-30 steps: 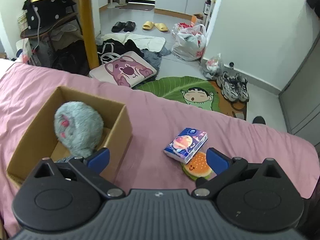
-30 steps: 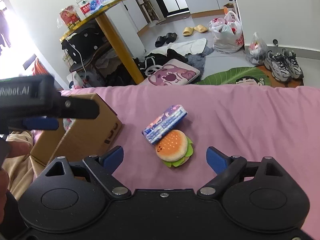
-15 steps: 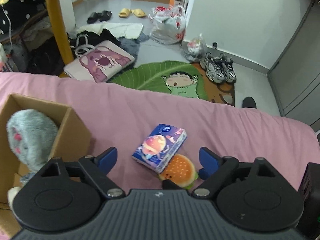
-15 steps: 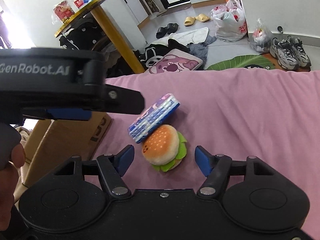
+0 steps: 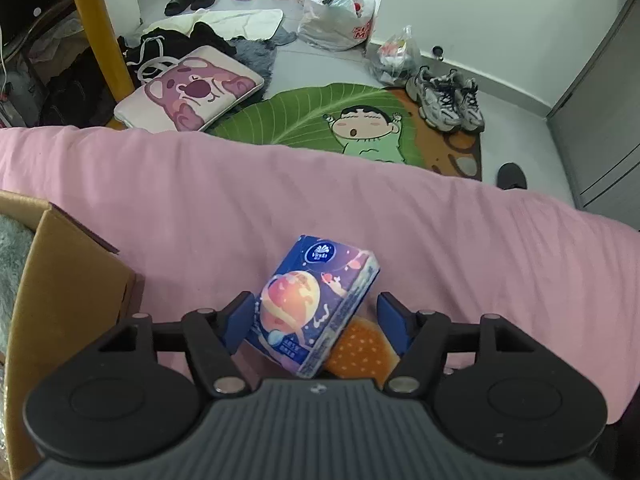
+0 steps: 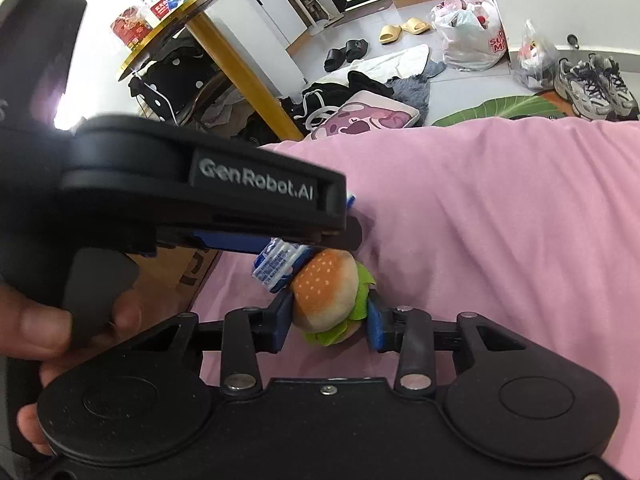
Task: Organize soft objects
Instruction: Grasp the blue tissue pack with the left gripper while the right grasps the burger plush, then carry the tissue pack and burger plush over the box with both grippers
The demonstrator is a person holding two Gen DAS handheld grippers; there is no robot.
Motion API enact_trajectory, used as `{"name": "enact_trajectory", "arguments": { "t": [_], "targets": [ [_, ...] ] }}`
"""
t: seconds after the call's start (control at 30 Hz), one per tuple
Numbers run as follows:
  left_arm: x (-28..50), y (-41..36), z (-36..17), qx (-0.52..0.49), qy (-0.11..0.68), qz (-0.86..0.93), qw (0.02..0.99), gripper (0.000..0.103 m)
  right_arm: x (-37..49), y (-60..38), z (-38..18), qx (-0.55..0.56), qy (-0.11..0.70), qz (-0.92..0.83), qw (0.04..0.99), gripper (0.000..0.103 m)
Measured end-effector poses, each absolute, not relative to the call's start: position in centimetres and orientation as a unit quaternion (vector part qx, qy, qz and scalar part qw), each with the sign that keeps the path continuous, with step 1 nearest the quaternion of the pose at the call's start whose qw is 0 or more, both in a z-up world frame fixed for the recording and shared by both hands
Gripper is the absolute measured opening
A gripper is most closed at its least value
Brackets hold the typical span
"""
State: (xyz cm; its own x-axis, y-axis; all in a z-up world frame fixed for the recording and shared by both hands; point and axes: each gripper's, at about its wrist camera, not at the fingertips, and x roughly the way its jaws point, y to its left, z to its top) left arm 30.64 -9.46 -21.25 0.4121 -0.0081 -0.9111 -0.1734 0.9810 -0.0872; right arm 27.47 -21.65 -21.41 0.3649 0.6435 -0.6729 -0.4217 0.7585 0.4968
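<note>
Left wrist view sat low and close over the bed [image 5: 280, 184], looking forward past the tissue pack [image 5: 316, 304] toward the floor beyond the bed's far edge. Right wrist view sat just to the right of that pack [image 6: 280, 266], equally close, angled left. Both shared the pack, the plush burger [image 5: 362, 350] [image 6: 326, 294] touching it, and the leaf rug [image 5: 304, 114] [image 6: 500, 110] beyond.

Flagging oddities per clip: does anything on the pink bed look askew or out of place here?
Yes: the tissue pack sits tilted, propped on the burger plush rather than flat on the pink bedsheet. The left tongs bracket the pack, the right tongs the burger.
</note>
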Motion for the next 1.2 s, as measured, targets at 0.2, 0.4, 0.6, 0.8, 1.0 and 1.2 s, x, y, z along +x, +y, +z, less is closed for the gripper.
{"name": "enact_trajectory", "arguments": {
  "t": [0.2, 0.4, 0.6, 0.8, 1.0, 1.2],
  "targets": [
    [30.5, -8.1, -21.7, -0.106, 0.545, 0.076, 0.828, 0.019, 27.5, -22.0, -21.5, 0.128, 0.46, 0.326, 0.816, 0.032],
    [29.1, -7.3, -19.8, -0.116, 0.524, 0.085, 0.839, 0.019, 27.2, -22.2, -21.2, 0.132, 0.457, 0.325, 0.818, 0.029],
    [27.1, -7.2, -17.3, -0.124, 0.509, 0.078, 0.848, 0.019, 26.7, -22.3, -20.5, 0.13, 0.452, 0.319, 0.823, 0.029],
    [24.9, -6.4, -14.7, -0.134, 0.494, 0.076, 0.855, 0.019, 26.3, -22.2, -19.2, 0.122, 0.446, 0.318, 0.828, 0.028],
    [22.8, -5.1, -12.1, -0.149, 0.475, 0.076, 0.864, 0.019, 25.6, -22.1, -17.2, 0.117, 0.433, 0.318, 0.835, 0.028],
    [20.7, -3.3, -10.2, -0.162, 0.455, 0.086, 0.871, 0.019, 24.7, -22.0, -15.1, 0.107, 0.417, 0.314, 0.846, 0.028]
  ]
}}
